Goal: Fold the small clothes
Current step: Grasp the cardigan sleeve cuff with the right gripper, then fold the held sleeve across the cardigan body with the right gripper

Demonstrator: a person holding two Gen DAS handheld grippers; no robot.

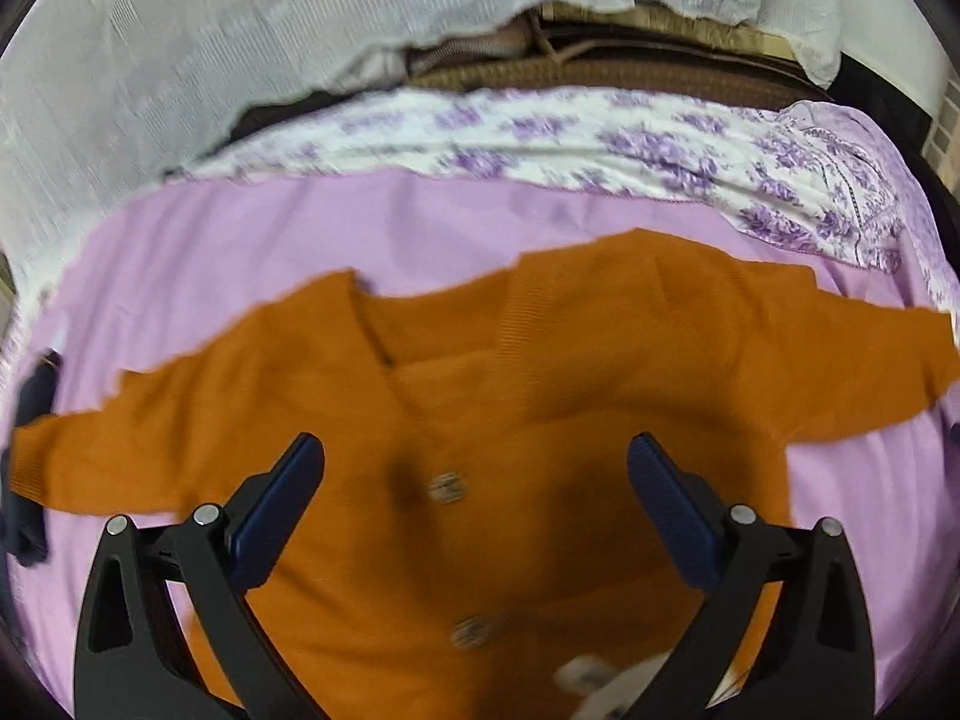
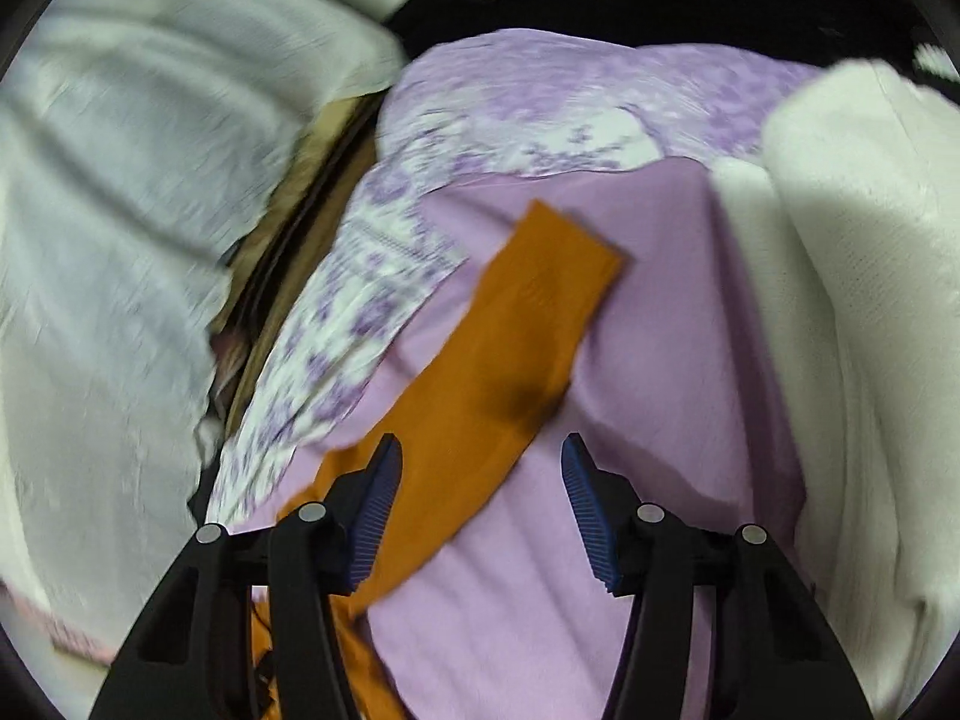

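Lilac cotton sheeting covers the bed [image 1: 252, 252] on which everything lies, with a white-and-purple floral cloth [image 1: 540, 132] folded back along its far edge.

Spread flat on that sheet is the small rust-orange knitted cardigan [image 1: 540, 396], front up, V-neck toward the far edge, both sleeves stretched out sideways so its long axis runs across the left wrist view. Its button placket runs down the middle, with two pale buttons [image 1: 447, 487] showing.

Left claw [image 1: 474, 468] hangs wide over the chest of the cardigan, pads clear of the knit and gripping nothing; the body lies directly beneath and ahead of it.

Right claw [image 2: 480, 468] stands about half open, also empty. One orange sleeve [image 2: 516, 348] runs lengthwise away from it, passing beside the near pad, with the cuff end [image 2: 564, 252] farther out on the sheet. This claw is the nearer one to that sleeve, so folding it in toward the body looks like its job; the approach would go forward along the sleeve.

Outward from the garment: a dark navy cloth item [image 1: 30, 456] lies off the other sleeve's end, a white textured fabric [image 2: 870, 300] sits at the bed's side, and pale grey-white draped fabric [image 1: 180, 60] fills the background. No containers are visible.
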